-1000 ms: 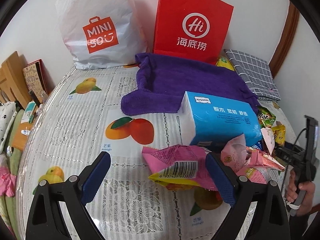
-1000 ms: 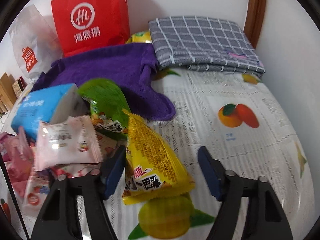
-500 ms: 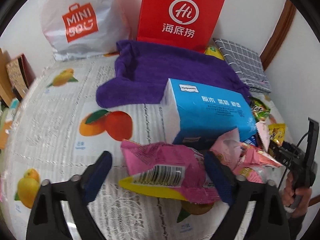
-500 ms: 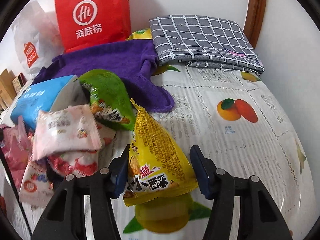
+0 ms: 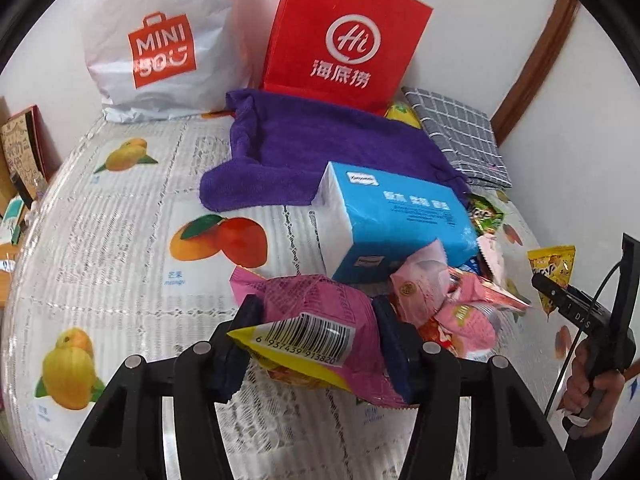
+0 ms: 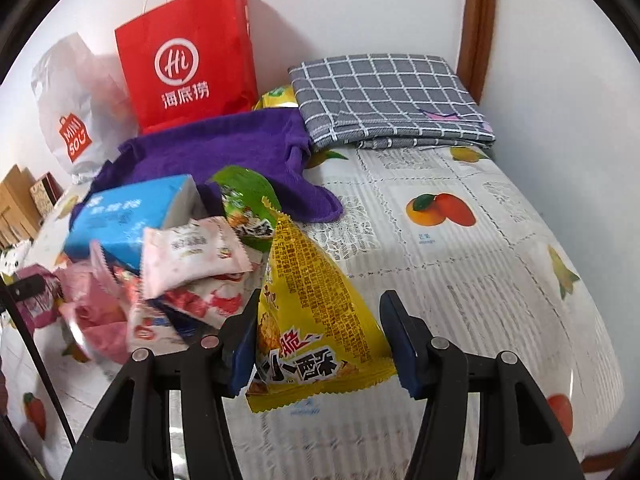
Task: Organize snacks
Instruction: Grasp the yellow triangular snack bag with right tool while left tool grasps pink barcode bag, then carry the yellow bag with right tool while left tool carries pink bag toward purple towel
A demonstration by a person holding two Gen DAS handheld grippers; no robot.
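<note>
My left gripper is shut on a pink and yellow snack bag with a barcode, held just above the tablecloth. My right gripper is shut on a yellow snack bag, lifted off the cloth; the bag also shows at the right in the left wrist view. A heap of pink and white snack packets and a green bag lies beside a blue tissue box, left of the right gripper.
A purple towel lies behind the tissue box. A red paper bag and a white MINISO bag stand against the wall. A folded grey checked cloth lies at the back right. The fruit-print tablecloth covers the table.
Both grippers closed: the left onto the pink bag, the right onto the yellow bag. Both bags now sit lifted between the fingers.
</note>
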